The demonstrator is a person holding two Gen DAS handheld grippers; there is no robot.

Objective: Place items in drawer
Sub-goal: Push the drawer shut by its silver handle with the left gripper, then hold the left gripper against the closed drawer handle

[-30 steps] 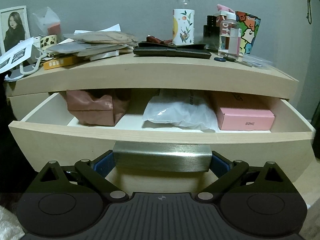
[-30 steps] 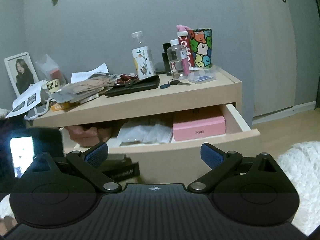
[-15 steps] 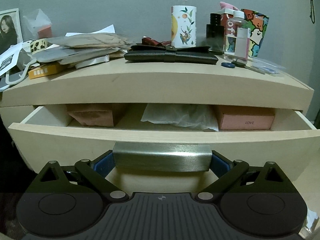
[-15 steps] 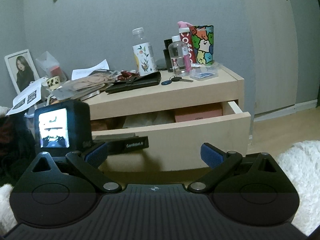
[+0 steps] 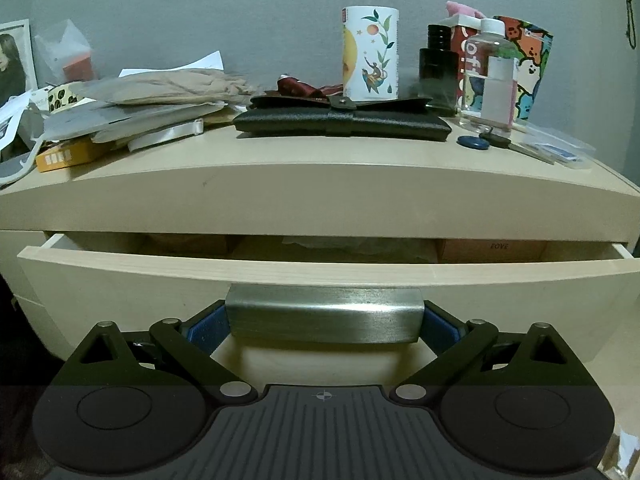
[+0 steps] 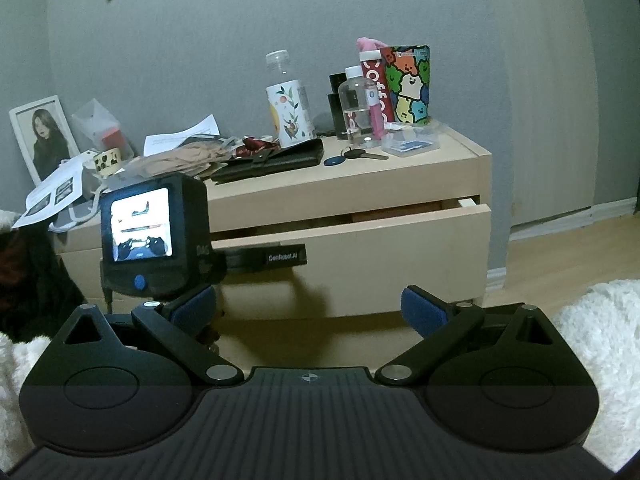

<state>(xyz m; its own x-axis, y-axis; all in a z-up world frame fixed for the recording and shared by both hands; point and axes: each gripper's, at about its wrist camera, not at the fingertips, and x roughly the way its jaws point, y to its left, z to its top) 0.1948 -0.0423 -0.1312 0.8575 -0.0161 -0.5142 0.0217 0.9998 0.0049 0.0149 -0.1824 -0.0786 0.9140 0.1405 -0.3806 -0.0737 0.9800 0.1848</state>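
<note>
Drawer (image 5: 320,276) is the top one in the cabinet (image 5: 320,196), out by a narrow gap only. Its long axis runs left-right, front panel facing the left camera; in the right view the front angles toward lower right (image 6: 360,256).

Through the gap: pink box (image 5: 494,250) at the right end, crinkled clear bag (image 5: 352,246) mid, brown item (image 5: 188,243) left, mostly hidden by the front panel.

Left gripper (image 5: 323,320) sits at the metal handle (image 5: 323,314). Blue pads (image 5: 204,326) bracket both handle ends; jaws wide, can't tell if they actually clamp it or just straddle. In the right view it appears as a black unit with a lit screen (image 6: 154,236) at the drawer front.

Right gripper (image 6: 310,306) hangs back from the cabinet, jaws released, nothing between the pads.

Cabinet top: black wallet (image 5: 340,118) lying flat, long axis left-right; printed bottle (image 5: 370,40) upright behind it; clear bottle (image 5: 490,76) and colourful cup (image 5: 528,72) at right; keys (image 5: 486,142) in front of those; stack of papers (image 5: 140,116) at left; framed photo (image 6: 42,136) against the wall.
</note>
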